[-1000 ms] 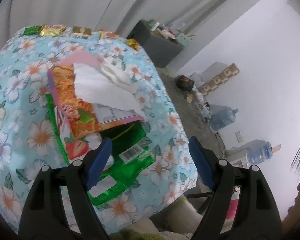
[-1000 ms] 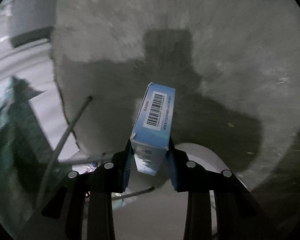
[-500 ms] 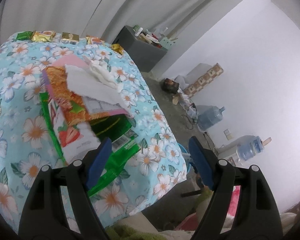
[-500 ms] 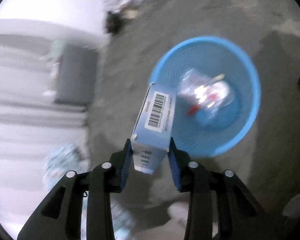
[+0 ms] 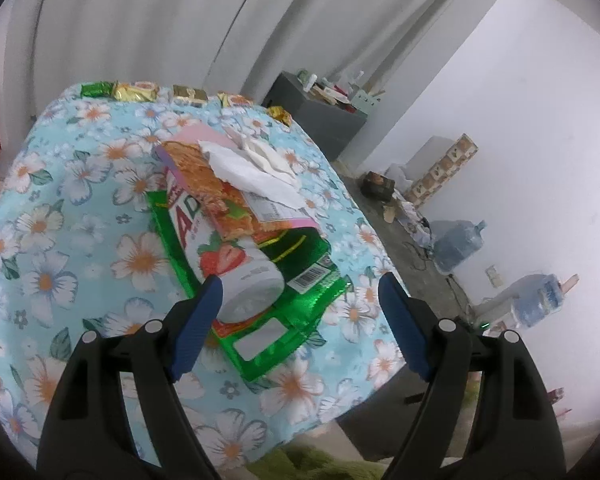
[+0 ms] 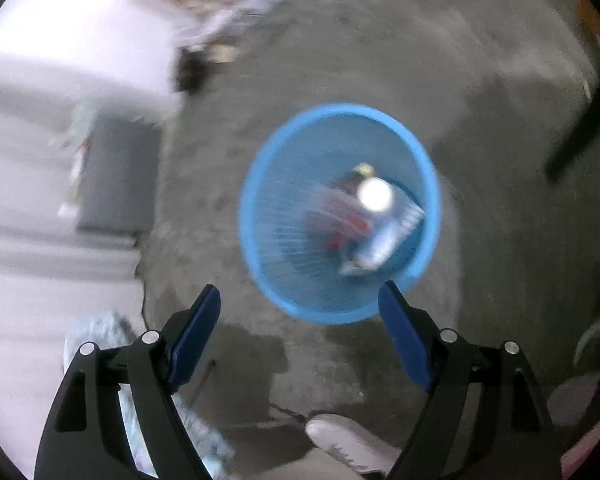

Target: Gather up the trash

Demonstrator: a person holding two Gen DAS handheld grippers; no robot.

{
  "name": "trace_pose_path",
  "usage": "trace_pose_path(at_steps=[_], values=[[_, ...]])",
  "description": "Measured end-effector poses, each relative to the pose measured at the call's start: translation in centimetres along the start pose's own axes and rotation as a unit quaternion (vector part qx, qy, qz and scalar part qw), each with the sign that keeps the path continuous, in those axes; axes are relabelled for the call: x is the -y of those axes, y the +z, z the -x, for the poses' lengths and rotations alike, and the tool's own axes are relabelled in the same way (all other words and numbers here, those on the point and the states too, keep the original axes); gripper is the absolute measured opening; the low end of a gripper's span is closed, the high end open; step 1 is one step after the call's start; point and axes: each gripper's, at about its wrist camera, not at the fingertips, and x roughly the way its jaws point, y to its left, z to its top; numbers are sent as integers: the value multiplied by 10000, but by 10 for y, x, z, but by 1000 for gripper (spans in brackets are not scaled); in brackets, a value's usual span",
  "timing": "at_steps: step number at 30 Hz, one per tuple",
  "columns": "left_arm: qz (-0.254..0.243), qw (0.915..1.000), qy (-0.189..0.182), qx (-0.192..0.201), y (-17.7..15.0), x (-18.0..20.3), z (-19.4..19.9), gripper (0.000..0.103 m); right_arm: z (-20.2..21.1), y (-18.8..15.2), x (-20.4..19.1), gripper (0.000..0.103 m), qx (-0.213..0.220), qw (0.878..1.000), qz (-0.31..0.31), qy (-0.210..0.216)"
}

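Right gripper: jaws opening, nothing between the blue pads. It hangs above the bare concrete floor, pointing down at the blue mesh basket. The view is blurred. Inside the basket lies a jumble of pale, bluish and red rubbish; I cannot tell the separate pieces apart. A pale shoe toe shows at the bottom edge, beside the gripper.

Left gripper: fingers spread wide, holding nothing. It hovers low over the near side of a table under a flowered cloth. Its left pad sits just beside the base of a white strawberry-printed bottle lying on its side.

Under the bottle, a shiny green wrapper. Past that, an orange snack packet partly on top of it, with crumpled white tissue draped over the packet. At the far table edge, a row of small foil-wrapped sweets; whether these count as trash I cannot say.

Beyond the table: grey curtains, a dark cabinet, water jugs by the white wall.

Progress, as I judge it: some trash is binned, but the whole heap on the table is still to clear. The bottle looks the likeliest next pick for the left.
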Motion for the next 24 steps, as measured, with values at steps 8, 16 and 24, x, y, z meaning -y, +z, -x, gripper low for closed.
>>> trace_pose_path(at_steps=[8,16,24], values=[[-364,9972,466,448,-15,-3,14,79,89,-73,-199,79,288,9530,2834,1033],[-287,9950,426,858,-10,-18,29,79,93,-200,-348,79,-482,8599,4718,1889],[215,9923,-545,1088,38,-34,9,68,69,-294,-435,78,-853,7815,5854,1984]])
